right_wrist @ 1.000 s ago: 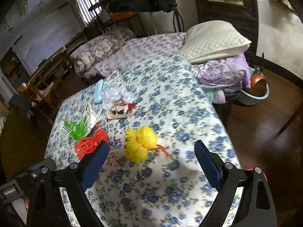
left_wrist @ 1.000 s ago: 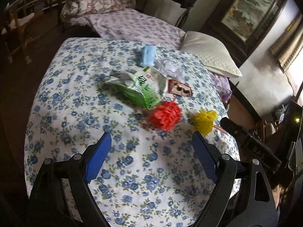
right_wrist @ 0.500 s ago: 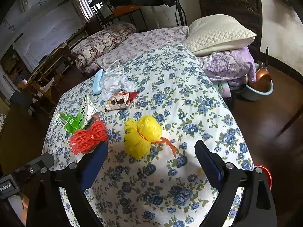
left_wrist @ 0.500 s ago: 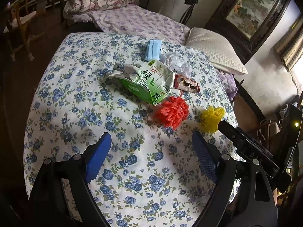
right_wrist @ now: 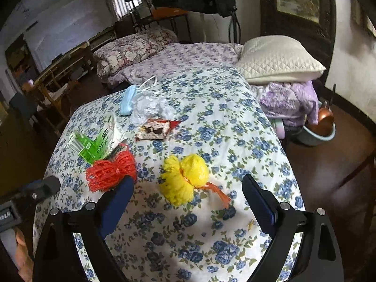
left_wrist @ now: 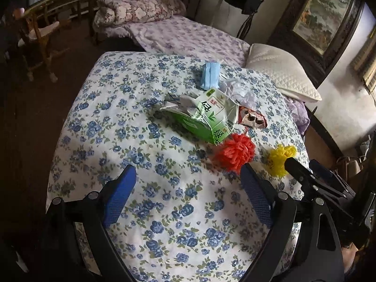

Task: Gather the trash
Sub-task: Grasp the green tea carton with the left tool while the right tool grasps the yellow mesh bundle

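Observation:
Trash lies on a table with a blue-flowered cloth (left_wrist: 122,122): a crushed green carton (left_wrist: 202,117), a red net ball (left_wrist: 235,151), a yellow net ball (right_wrist: 185,178), a brown snack wrapper (right_wrist: 155,130), a blue face mask (left_wrist: 210,75) and crumpled clear plastic (right_wrist: 150,107). My left gripper (left_wrist: 186,176) hovers short of the red ball, its jaws opening with nothing between them. My right gripper (right_wrist: 188,183) stands open just before the yellow ball, not touching it. The right gripper's body (left_wrist: 305,176) also shows beside the yellow ball (left_wrist: 280,158).
A purple-covered bed (left_wrist: 188,37) with a white pillow (right_wrist: 279,58) stands behind the table. A wooden chair (left_wrist: 40,30) is at the far left. A blue basin with a copper pot (right_wrist: 322,127) sits on the floor to the right. A framed painting (left_wrist: 322,16) hangs on the wall.
Both views have shifted a little and the right gripper's body reaches further into the left wrist view. No trash has moved and nothing was taken hold of.

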A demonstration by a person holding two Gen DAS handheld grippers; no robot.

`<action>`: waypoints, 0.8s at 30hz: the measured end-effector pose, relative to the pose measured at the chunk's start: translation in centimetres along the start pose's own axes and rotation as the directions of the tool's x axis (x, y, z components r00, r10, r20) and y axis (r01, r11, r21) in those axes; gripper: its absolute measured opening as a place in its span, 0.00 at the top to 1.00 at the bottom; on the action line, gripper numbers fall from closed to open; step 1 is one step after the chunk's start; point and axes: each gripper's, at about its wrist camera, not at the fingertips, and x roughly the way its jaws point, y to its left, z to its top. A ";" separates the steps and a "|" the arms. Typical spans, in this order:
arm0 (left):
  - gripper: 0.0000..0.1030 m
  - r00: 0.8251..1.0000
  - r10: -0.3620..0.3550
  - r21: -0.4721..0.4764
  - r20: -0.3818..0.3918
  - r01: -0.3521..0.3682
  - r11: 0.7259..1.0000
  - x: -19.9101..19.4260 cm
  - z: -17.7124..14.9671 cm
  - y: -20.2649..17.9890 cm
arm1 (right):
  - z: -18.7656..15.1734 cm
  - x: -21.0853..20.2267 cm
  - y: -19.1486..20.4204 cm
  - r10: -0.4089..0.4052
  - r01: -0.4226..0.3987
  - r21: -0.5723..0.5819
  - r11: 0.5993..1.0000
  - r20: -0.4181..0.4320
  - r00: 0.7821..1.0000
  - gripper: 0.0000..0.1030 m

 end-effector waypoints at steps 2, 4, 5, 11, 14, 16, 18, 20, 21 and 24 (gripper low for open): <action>0.16 1.000 -0.012 -0.009 -0.006 0.012 1.000 0.1 0.1 0.2 | 0.2 0.2 0.7 -0.002 0.002 -0.034 0.999 0.002 1.000 0.11; 0.16 1.000 -0.007 -0.012 -0.008 0.007 1.000 0.2 0.2 0.3 | 0.3 0.6 1.3 -0.011 0.011 -0.065 0.998 -0.003 1.000 0.11; 0.16 1.000 -0.007 -0.016 -0.011 0.006 1.000 0.3 0.2 0.5 | 0.4 0.9 1.7 -0.029 0.028 -0.087 0.996 -0.008 1.000 0.11; 0.16 0.999 -0.026 -0.046 -0.035 0.024 0.999 0.8 0.3 1.1 | 0.0 2.4 1.9 -0.085 0.080 -0.122 0.989 -0.030 0.996 0.13; 0.16 0.998 -0.034 -0.056 -0.046 0.031 0.998 1.1 0.4 1.4 | 0.0 2.8 1.4 -0.066 0.060 -0.113 0.992 -0.049 0.997 0.43; 0.16 0.998 -0.041 -0.063 -0.054 0.037 0.997 1.3 0.4 1.5 | -0.1 3.2 1.1 -0.043 0.034 -0.105 0.994 -0.083 0.996 0.62; 0.16 0.997 -0.045 -0.067 -0.058 0.041 0.997 1.3 0.3 1.5 | -0.4 2.2 1.0 -0.022 0.017 -0.104 0.994 -0.055 0.998 0.63; 0.16 0.997 -0.045 -0.066 -0.058 0.041 0.997 1.4 0.3 1.5 | -0.8 0.9 1.1 -0.003 0.001 -0.104 0.995 -0.020 1.000 0.63; 0.16 0.997 -0.044 -0.065 -0.057 0.040 0.997 1.4 0.3 1.5 | -1.0 0.2 1.1 0.015 -0.016 -0.098 0.995 -0.008 1.000 0.63; 0.16 0.998 -0.047 -0.074 -0.049 0.044 0.996 1.8 0.4 1.4 | -1.3 -0.9 1.2 0.049 -0.049 -0.084 0.995 -0.006 0.999 0.62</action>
